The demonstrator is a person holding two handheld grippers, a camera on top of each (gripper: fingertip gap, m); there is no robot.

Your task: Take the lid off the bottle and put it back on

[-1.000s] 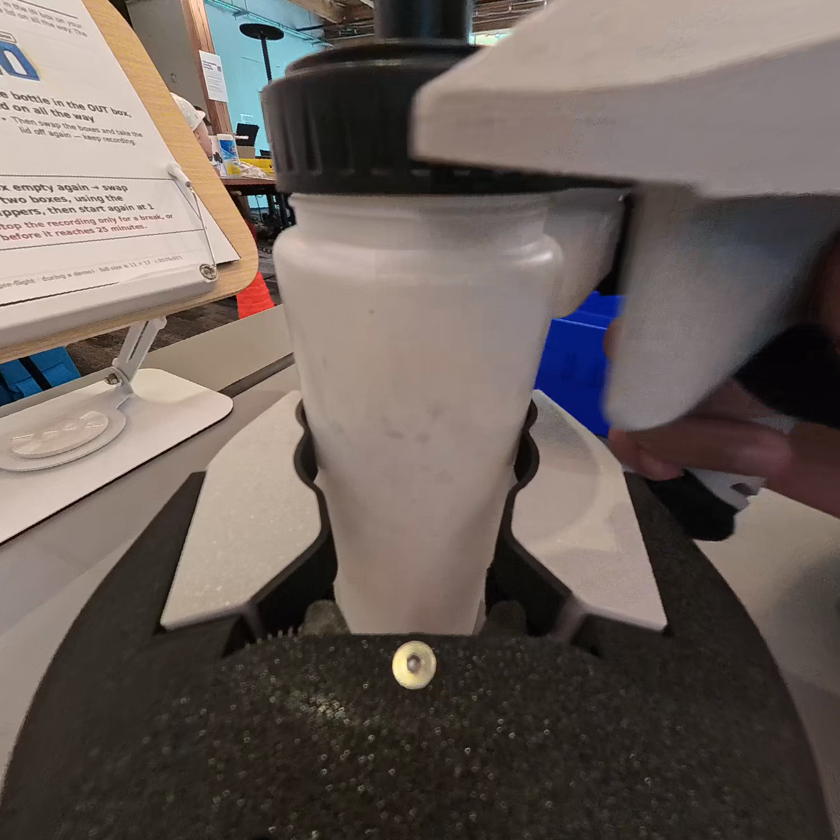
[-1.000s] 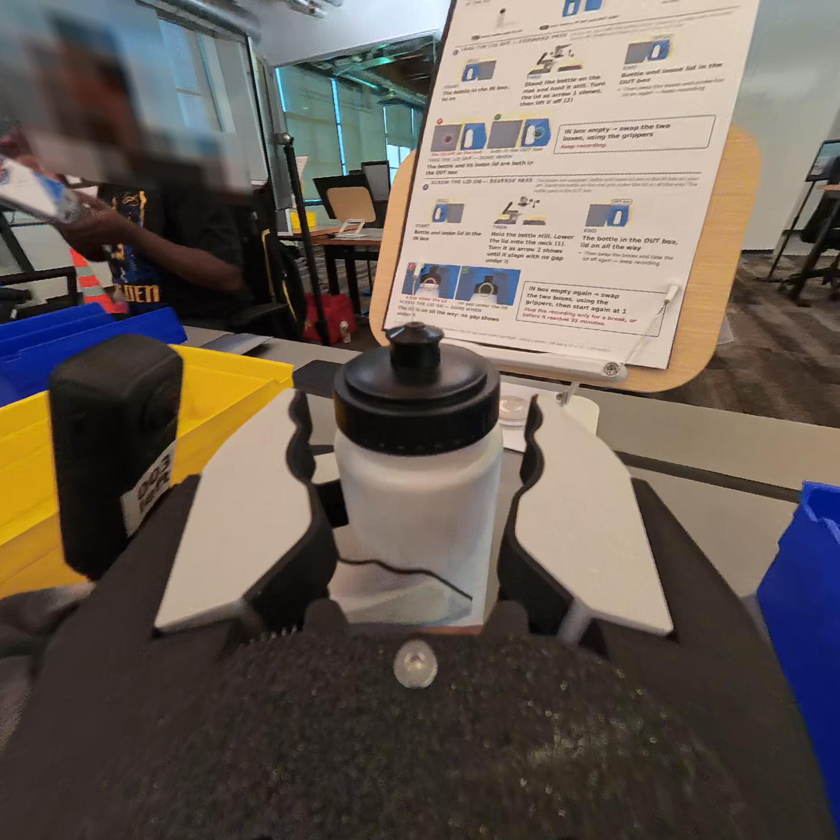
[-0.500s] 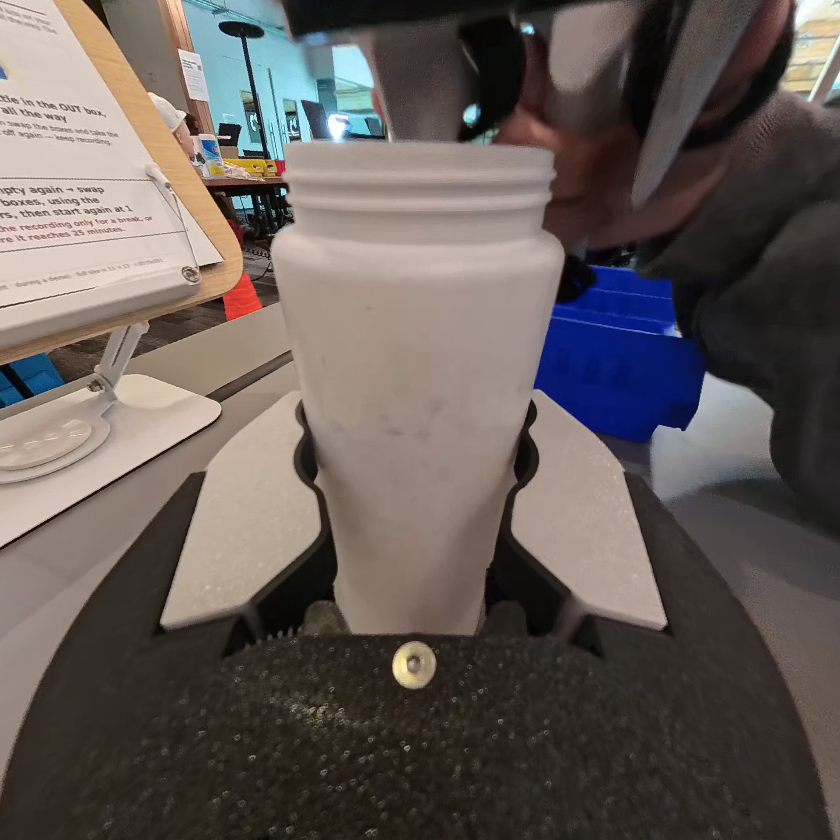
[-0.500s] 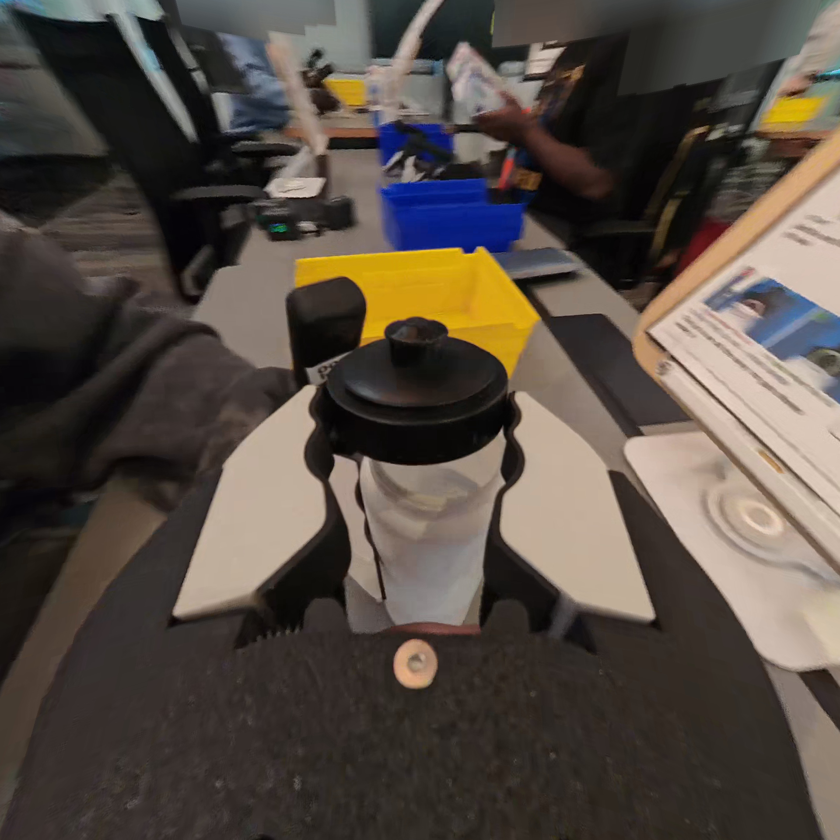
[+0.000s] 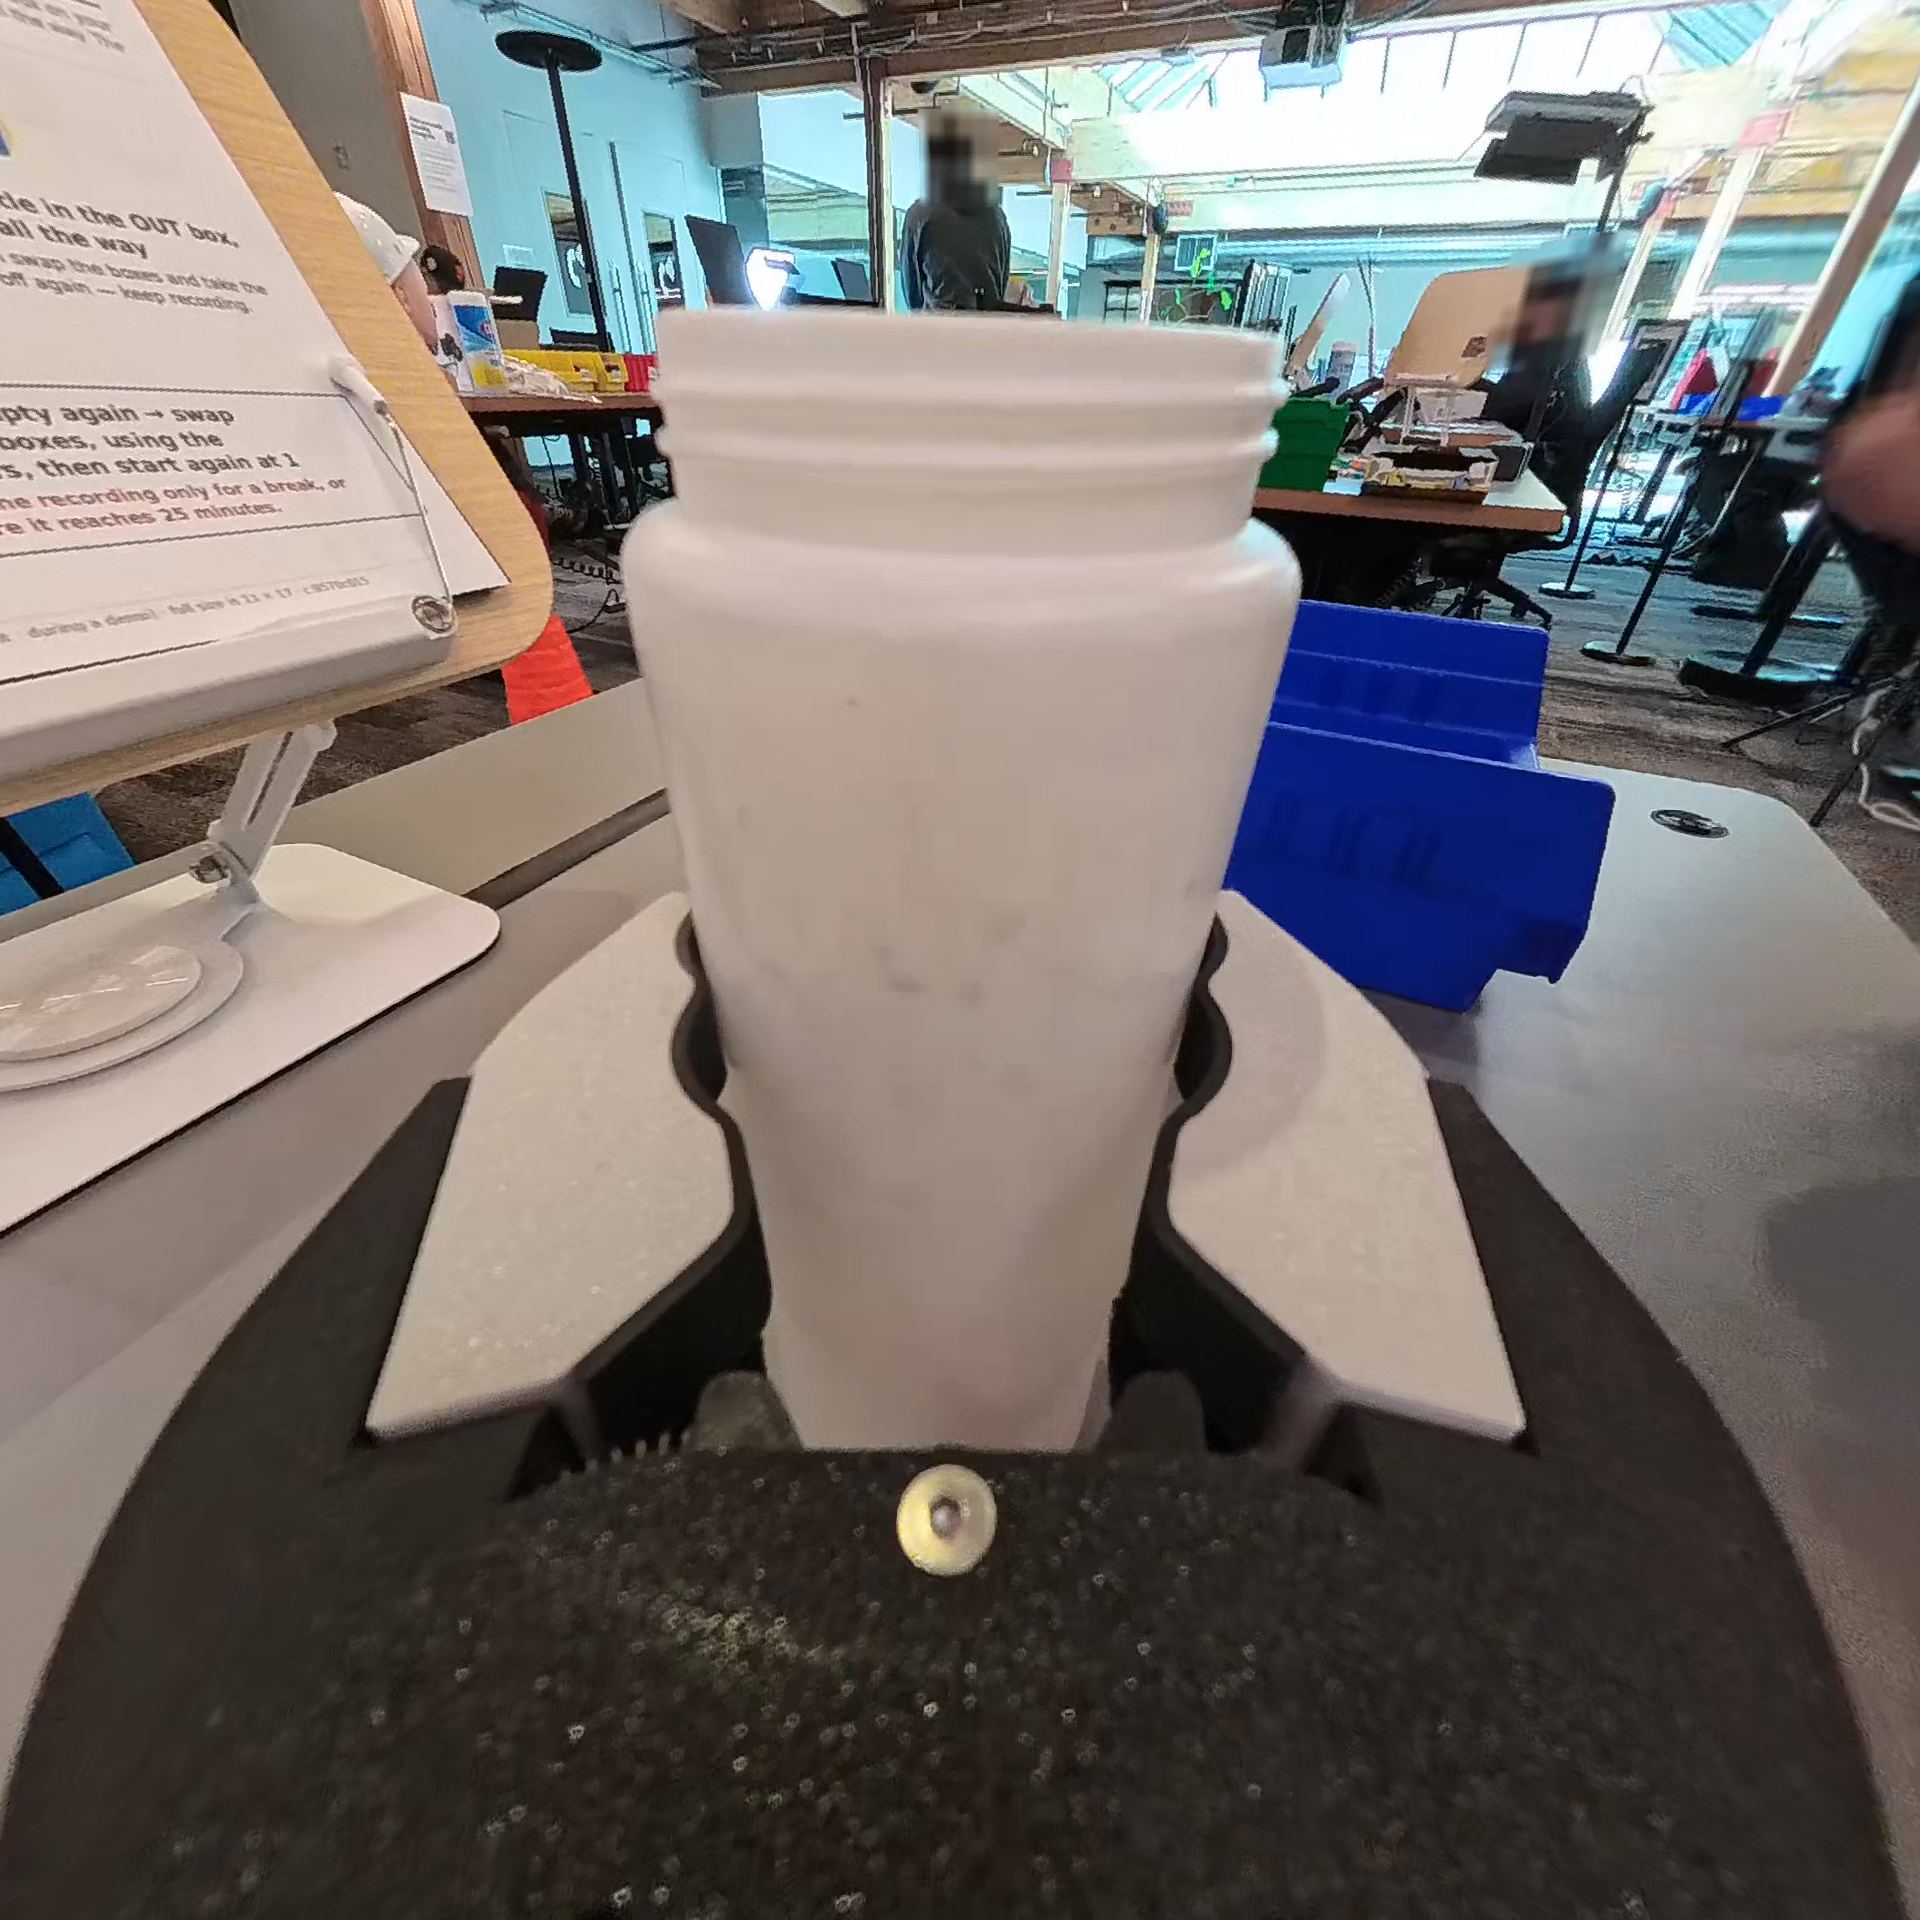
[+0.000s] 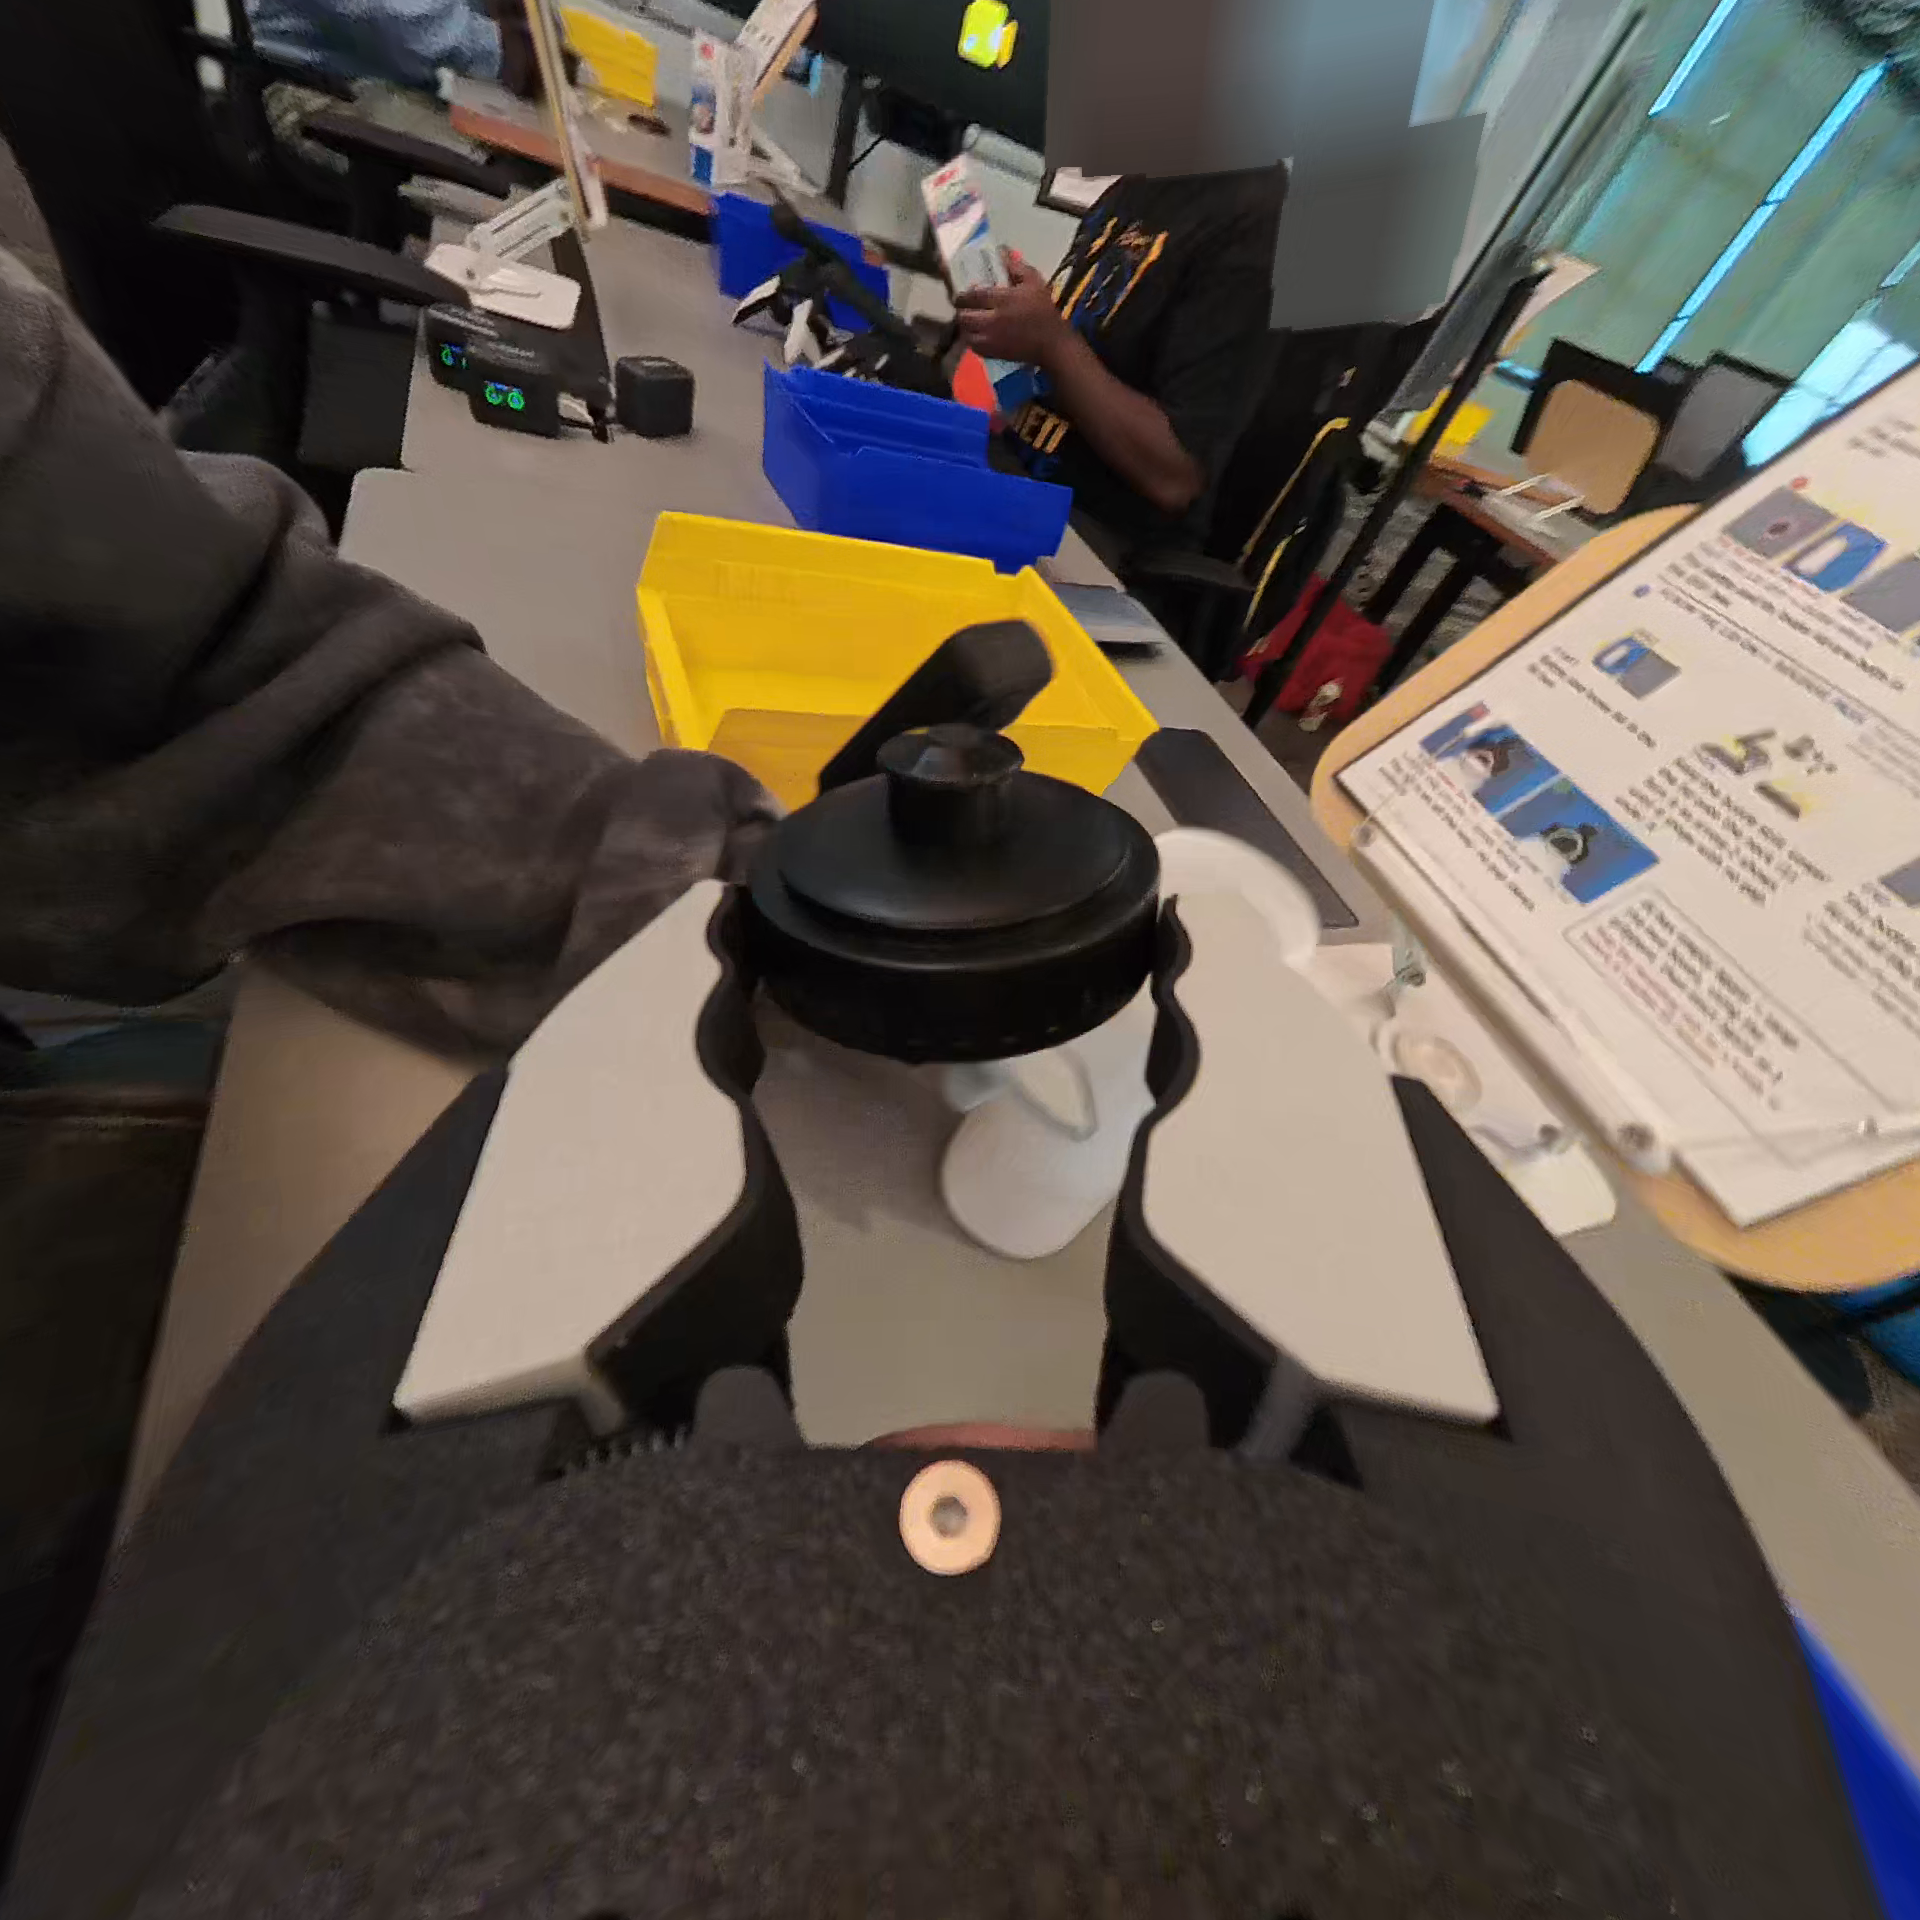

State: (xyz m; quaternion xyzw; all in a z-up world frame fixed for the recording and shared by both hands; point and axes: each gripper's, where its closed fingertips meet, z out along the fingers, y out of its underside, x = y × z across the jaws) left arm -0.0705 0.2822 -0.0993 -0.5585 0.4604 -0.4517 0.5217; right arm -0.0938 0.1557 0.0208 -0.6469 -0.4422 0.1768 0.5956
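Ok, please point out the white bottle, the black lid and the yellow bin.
white bottle (image 5: 956, 831), left wrist view, on its front wall.
black lid (image 6: 951, 904), right wrist view, on its flat top.
yellow bin (image 6: 831, 613), right wrist view, on its inner back wall.

Bright overhead daylight, wide-angle edge distortion, softly blurred backgrounds.

The bottle's base is hidden behind the left hand-held gripper. In the right wrist view the lid covers most of the bottle. The instruction sheet runs off the frame edge.
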